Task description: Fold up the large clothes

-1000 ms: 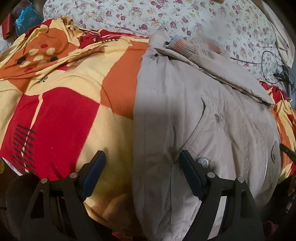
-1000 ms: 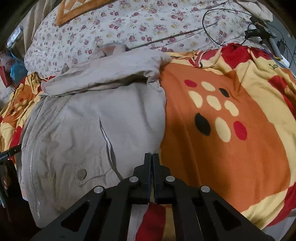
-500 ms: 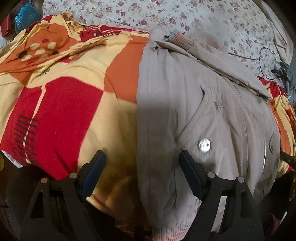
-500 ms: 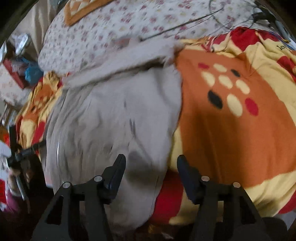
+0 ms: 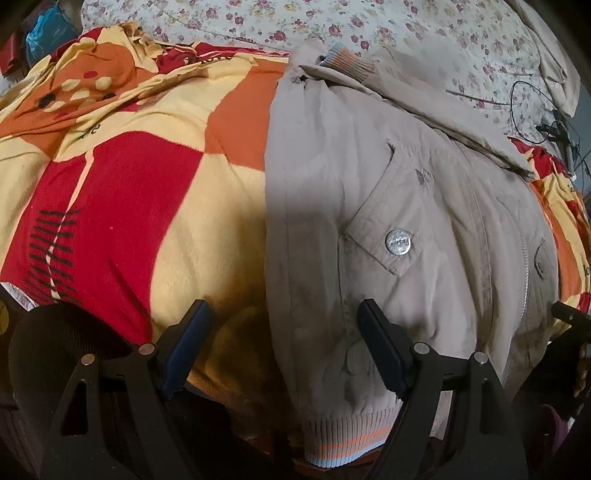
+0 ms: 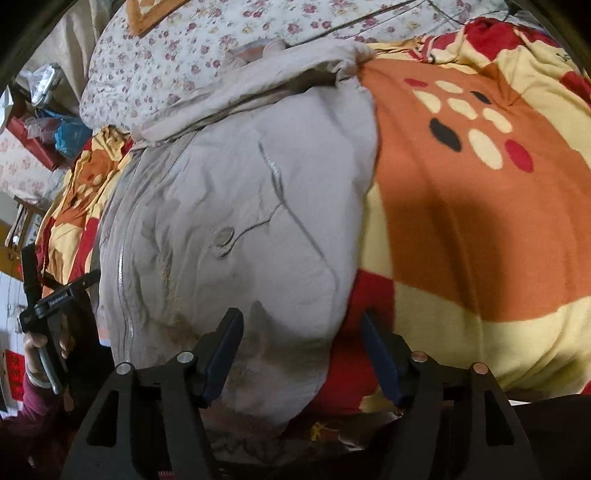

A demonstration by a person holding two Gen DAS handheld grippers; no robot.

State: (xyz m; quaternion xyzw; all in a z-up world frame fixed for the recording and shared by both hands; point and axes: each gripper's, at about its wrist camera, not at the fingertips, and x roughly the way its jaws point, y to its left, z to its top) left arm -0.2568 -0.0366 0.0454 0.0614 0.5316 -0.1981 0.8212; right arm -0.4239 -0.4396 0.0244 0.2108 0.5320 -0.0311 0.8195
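Note:
A beige zip jacket [image 5: 388, 229] lies flat on an orange, red and yellow blanket [image 5: 147, 192], sleeves folded across its top, ribbed striped hem [image 5: 343, 443] nearest me. My left gripper [image 5: 282, 347] is open, straddling the jacket's left hem edge just above it. In the right wrist view the jacket [image 6: 240, 221] fills the left half. My right gripper [image 6: 301, 354] is open over the jacket's lower right corner, holding nothing. The left gripper tool [image 6: 48, 295] shows at that view's left edge.
A floral sheet [image 5: 369, 33] covers the bed behind the jacket. Black cables [image 5: 543, 122] lie at the far right. Bags and clutter [image 6: 55, 125] sit off the bed's left side. The blanket [image 6: 480, 221] spreads to the right.
My right gripper was shut a second ago and has opened and pulled back toward the jacket's near edge. My left gripper has drawn back, so the ribbed hem now shows.

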